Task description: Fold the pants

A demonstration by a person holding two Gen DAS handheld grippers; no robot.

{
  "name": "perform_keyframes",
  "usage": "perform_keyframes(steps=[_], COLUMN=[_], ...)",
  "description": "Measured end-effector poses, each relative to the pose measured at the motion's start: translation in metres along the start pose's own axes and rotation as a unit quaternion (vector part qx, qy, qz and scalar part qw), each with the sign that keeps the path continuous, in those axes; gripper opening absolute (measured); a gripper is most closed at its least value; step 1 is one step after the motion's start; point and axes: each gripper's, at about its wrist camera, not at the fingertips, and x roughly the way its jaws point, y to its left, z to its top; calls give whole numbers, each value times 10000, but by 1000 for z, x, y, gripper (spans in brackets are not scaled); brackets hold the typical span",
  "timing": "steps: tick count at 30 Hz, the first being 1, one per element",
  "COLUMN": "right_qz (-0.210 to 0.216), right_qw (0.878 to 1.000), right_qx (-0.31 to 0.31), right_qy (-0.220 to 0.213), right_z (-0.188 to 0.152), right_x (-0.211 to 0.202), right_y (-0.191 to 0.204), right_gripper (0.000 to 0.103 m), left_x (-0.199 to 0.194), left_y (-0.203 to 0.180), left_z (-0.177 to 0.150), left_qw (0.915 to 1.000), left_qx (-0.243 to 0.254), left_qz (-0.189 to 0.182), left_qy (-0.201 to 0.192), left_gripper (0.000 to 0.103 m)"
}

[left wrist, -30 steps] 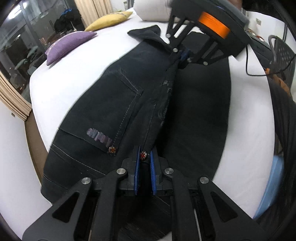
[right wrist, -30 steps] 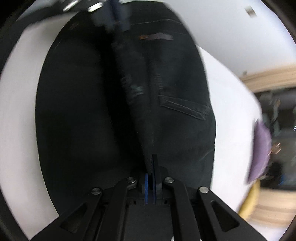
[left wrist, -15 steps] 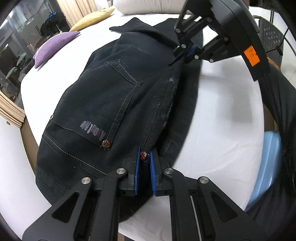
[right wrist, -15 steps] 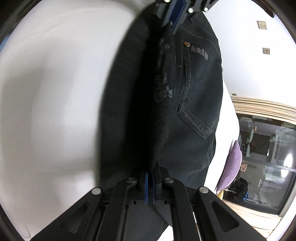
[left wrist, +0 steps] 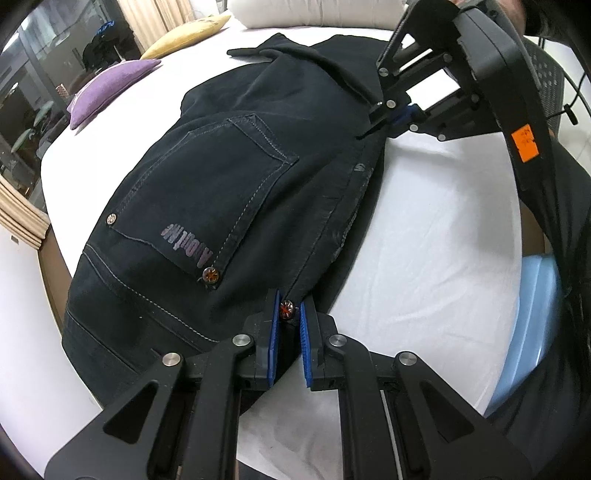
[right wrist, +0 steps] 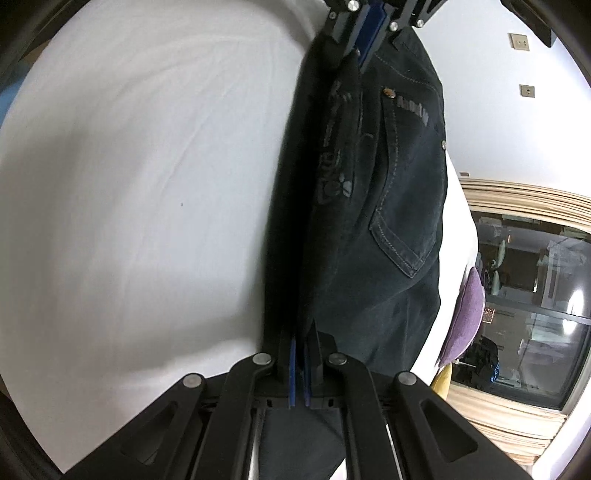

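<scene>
Your dark navy jeans (left wrist: 236,192) lie folded lengthwise on the white bed (left wrist: 436,236), back pocket (left wrist: 218,195) with pale stitching, a printed logo and copper rivets facing up, waistband nearest you and the legs running away toward the pillows.

The pants (left wrist: 229,192) were near-black with pale stitching; the sheet (left wrist: 436,258) white; cushions purple (left wrist: 107,88) and, seemingly, yellow (left wrist: 188,33).
</scene>
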Motion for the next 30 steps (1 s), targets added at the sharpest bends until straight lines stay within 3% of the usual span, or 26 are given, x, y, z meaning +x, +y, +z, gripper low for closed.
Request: perform_keyframes(steps=[5, 9, 13, 16, 19, 21, 23, 26, 27, 29, 30], right_qz=[-144, -308, -326, -379, -500, -553, -625, -724, -748, -826, -914], right_qw=[9998, 9987, 9974, 9962, 9949, 9937, 9920, 9893, 9874, 9792, 9739], right_qx=[58, 213, 436, 621, 750, 887, 1026, 1228, 1369, 1852, 2078], right_qy=[138, 357, 473, 471, 443, 414, 379, 309, 254, 120, 56], right_z=[8, 15, 20, 21, 20, 21, 20, 17, 15, 8, 3], right_x=[1, 9, 13, 17, 21, 19, 18, 15, 13, 6, 1], right_y=[11, 13, 10, 6, 6, 9, 11, 11, 9, 2, -2], right_gripper=[7, 7, 7, 7, 7, 7, 8, 9, 14, 34, 56], left_x=[-3, -19, -44, -46, -25, 3, 38, 50, 50, 52, 53], left_y=[-1, 2, 6, 16, 21, 25, 28, 21, 17, 11, 11], left_z=[-9, -13, -6, 13, 38, 50, 54, 56, 58, 60, 61], left_qw=[9996, 9977, 9939, 9846, 9775, 9730, 9682, 9667, 9670, 9675, 9669], left_qx=[-267, -660, -1089, -1657, -1998, -2248, -2498, -2520, -2489, -2429, -2440], left_qz=[51, -27, 107, 70, 126, 120, 148, 446, 547, 709, 744], left_qy=[20, 115, -150, -548, -659, -510, -50, -94, -62, -25, -41], left_gripper=[16, 28, 29, 29, 29, 29, 29, 28, 28, 28, 28])
